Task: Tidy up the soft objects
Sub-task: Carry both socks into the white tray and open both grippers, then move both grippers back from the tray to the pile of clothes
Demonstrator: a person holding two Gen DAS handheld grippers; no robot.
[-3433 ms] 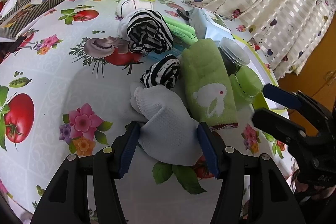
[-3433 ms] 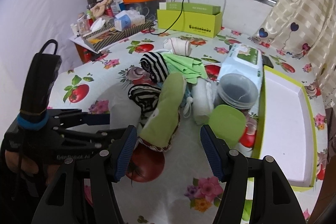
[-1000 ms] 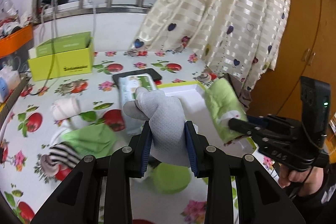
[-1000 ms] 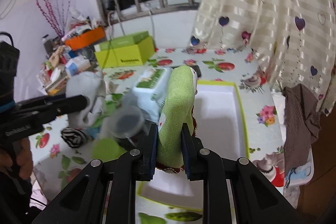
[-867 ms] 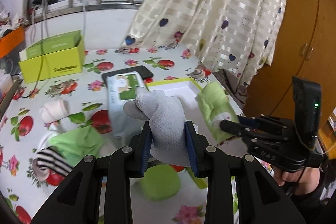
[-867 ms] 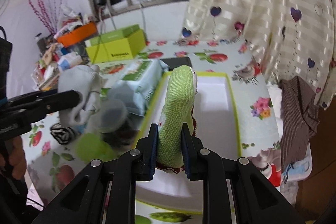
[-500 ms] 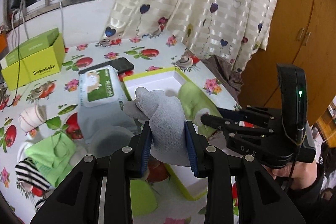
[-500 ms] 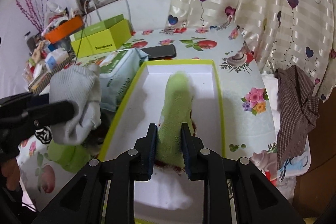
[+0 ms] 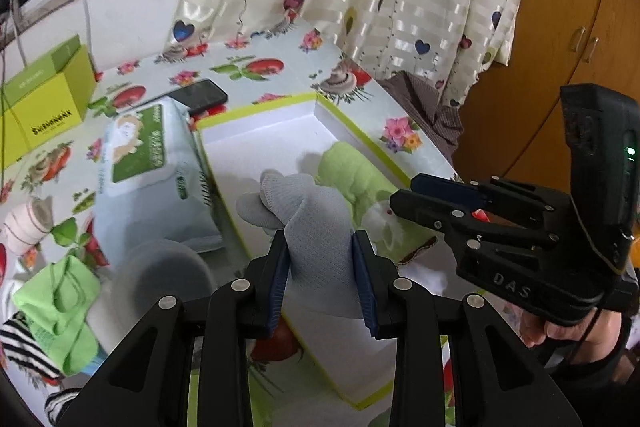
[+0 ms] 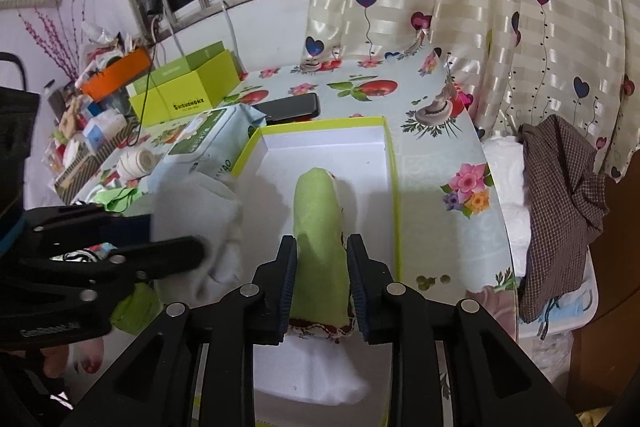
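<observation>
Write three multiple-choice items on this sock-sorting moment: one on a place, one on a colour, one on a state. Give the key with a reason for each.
1. Where does the green towel lie?
A. inside the white tray
B. on the yellow-green box
C. on the phone

2. What colour is the sock that the left gripper carries?
A. striped black and white
B. light grey
C. orange

3. How does the right gripper stand on the towel?
A. far above it, with nothing between its fingers
B. turned away from the tray
C. its fingers opening, with the towel between them

Key: 1 A, the towel rests on the tray's white floor; 2 B, pale grey knit shows between the left fingers; 3 C, the towel lies between the blue pads and they are parting.
</observation>
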